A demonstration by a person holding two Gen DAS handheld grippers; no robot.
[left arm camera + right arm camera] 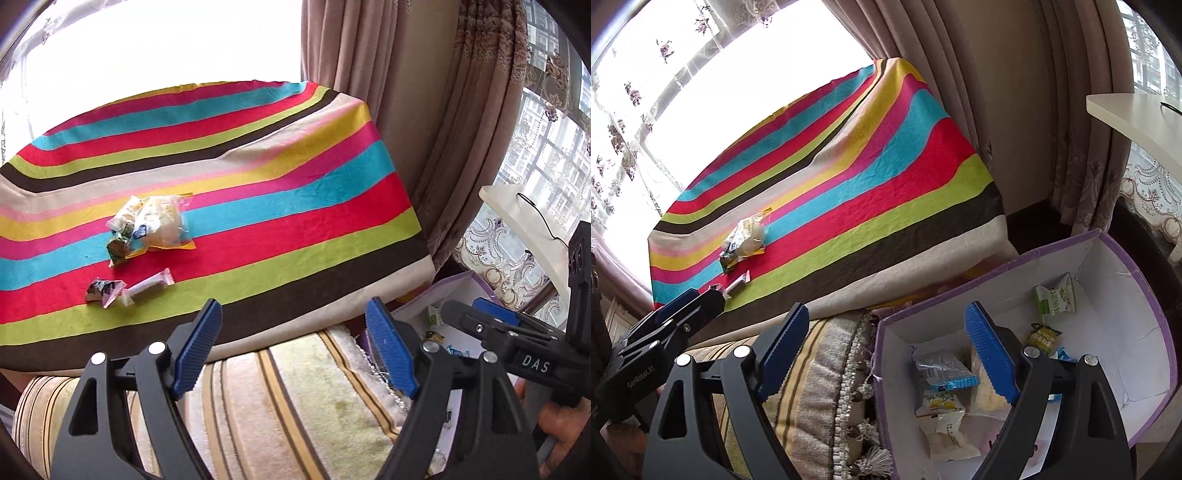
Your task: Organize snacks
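Snacks lie on a striped cloth (258, 184): a clear bag of pale buns (162, 225) with a green packet (118, 247) beside it, a white stick wrapper (147, 286) and a small dark wrapper (101, 290). They also show in the right wrist view (746, 236). My left gripper (295, 350) is open and empty, over a cushion near the cloth's front edge. My right gripper (886, 354) is open and empty, above the near rim of a purple-edged box (1145, 295) that holds several snack packets (945, 373).
A striped cushion with tassels (827, 387) sits between the cloth and the box. Curtains (388, 92) hang behind. A white shelf (1137, 122) juts in at the right. The right gripper shows in the left wrist view (491, 325).
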